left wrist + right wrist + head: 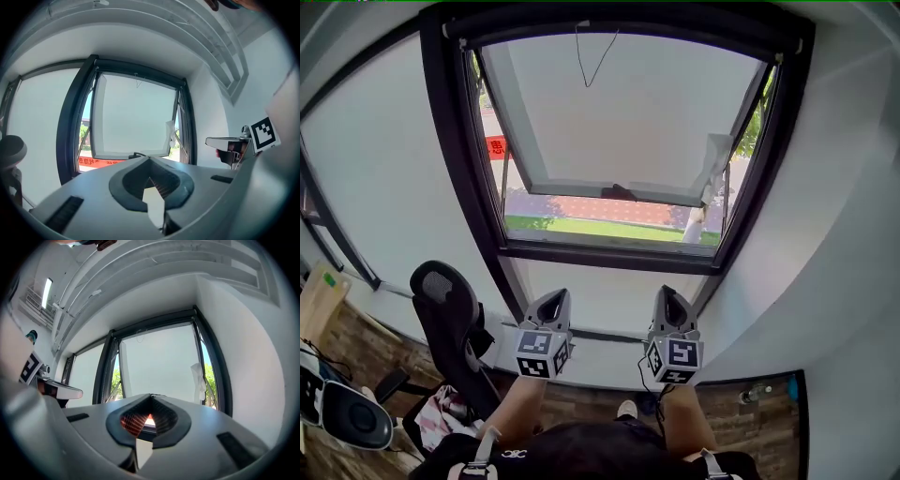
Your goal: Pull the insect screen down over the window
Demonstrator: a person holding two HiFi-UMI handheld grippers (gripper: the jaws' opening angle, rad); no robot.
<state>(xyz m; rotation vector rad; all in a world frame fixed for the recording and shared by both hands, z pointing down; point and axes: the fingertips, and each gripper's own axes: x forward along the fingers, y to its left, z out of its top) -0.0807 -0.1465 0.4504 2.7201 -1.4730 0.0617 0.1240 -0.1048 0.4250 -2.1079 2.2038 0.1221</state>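
Observation:
A dark-framed window [464, 187] fills the wall ahead, its glass sash [619, 122] swung outward. The screen's dark housing [619, 21] runs along the top of the frame. From it a thin pull cord [586, 66] hangs in a loop, also seen as the cord [137, 82] and the cord [139, 337]. My left gripper [558, 296] and right gripper [666, 292] are side by side below the sill, well under the cord. Both point at the window. The left gripper [149, 158] is shut and empty, and so is the right gripper [151, 396].
A black office chair [450, 309] stands at the lower left by the wall. A white crumpled sheet [712, 164] clings to the sash's right edge. A bottle [755, 394] lies on the wood floor at the right. A wooden board [319, 300] leans at the far left.

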